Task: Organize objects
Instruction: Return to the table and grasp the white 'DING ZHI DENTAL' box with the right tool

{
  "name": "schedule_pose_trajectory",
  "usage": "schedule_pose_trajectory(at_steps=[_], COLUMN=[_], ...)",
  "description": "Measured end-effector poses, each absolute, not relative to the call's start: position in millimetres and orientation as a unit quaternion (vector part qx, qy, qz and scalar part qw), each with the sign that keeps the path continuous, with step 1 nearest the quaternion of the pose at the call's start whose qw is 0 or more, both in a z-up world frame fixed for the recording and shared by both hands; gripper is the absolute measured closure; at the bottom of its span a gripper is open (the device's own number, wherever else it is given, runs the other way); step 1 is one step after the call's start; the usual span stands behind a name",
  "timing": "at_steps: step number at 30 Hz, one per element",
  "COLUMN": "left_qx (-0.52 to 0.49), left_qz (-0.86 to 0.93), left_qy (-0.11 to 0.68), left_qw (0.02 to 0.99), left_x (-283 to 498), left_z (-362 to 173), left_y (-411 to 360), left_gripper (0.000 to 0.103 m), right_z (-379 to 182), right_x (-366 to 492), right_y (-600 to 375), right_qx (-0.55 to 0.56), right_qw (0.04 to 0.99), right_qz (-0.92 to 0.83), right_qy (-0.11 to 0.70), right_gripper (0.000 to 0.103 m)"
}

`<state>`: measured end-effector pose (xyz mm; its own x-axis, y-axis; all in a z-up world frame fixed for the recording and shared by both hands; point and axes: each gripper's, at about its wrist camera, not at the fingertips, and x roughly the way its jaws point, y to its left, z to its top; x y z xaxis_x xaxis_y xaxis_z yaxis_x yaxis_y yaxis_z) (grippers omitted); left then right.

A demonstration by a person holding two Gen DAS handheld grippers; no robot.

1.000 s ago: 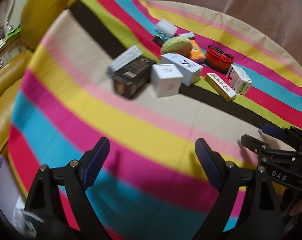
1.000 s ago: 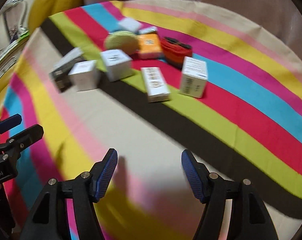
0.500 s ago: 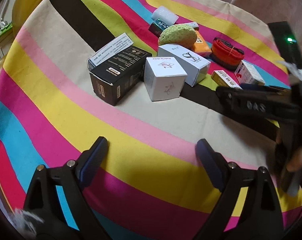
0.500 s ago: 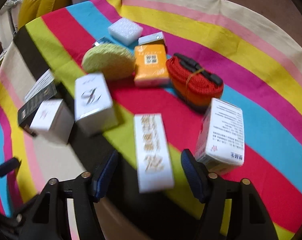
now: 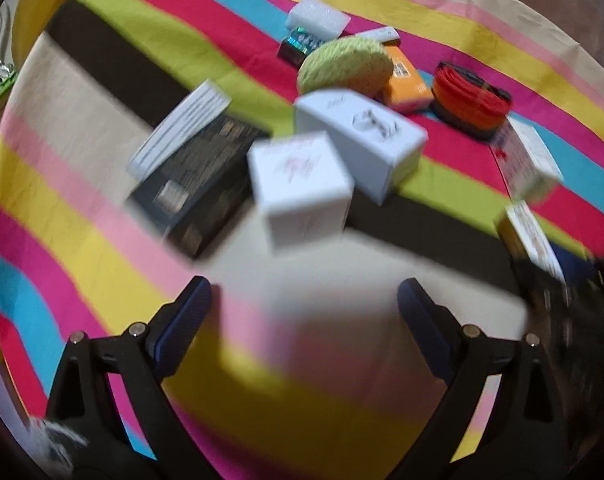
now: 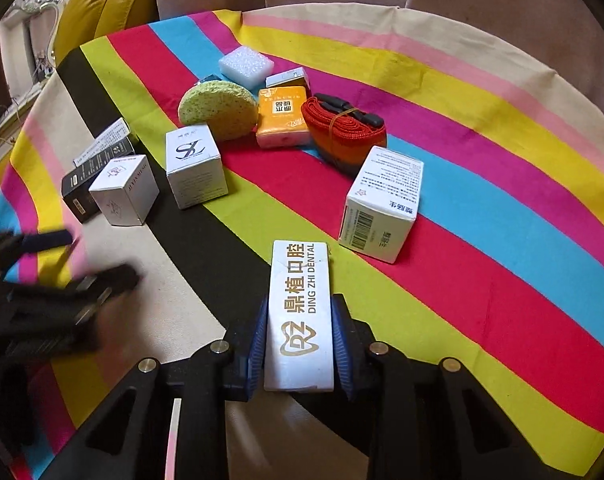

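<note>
My right gripper [image 6: 300,309] is shut on a long white dental box [image 6: 298,276], its blue pads pressing both long sides low over the striped cloth [image 6: 481,240]. My left gripper [image 5: 302,286] hovers over the cream stripe with its jaws opening and nothing between them. Just beyond it, blurred, stand a small white cube box [image 5: 302,188], a black box [image 5: 194,184] and a white logo box [image 5: 361,140]. At the right edge of the left wrist view, the dental box [image 5: 529,236] shows in the dark right gripper.
Farther back lie a green sponge [image 6: 218,108], an orange packet [image 6: 282,116], a red rolled strap [image 6: 341,132], a white foam block [image 6: 246,66] and a white medicine box [image 6: 381,204]. Yellow cushions [image 6: 102,0] sit beyond the table's left edge.
My right gripper moved forward to the long white box and shut on it. My left gripper travelled toward the cluster of boxes, which now looks nearer, and its jaws spread a little wider.
</note>
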<state>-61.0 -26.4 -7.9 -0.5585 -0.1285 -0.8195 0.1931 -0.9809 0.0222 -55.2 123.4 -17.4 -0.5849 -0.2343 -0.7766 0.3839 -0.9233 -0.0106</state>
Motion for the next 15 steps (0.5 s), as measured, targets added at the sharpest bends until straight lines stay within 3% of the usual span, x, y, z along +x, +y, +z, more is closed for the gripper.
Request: schedule_pose_trajectory(at_steps=[15], left_qx=[0.45], left_qz=[-0.883], left_qy=[0.066], left_qw=[0.117], left_x=[-95.3], left_z=[-9.0], left_y=[-31.0], left_gripper=[0.009], right_z=[-22.0], right_x=[-71.5], right_y=[129.4], right_qx=[0.423], right_qw=[0.177], right_qz=[-0.885], right_qy=[0.079], right_gripper=[0.071])
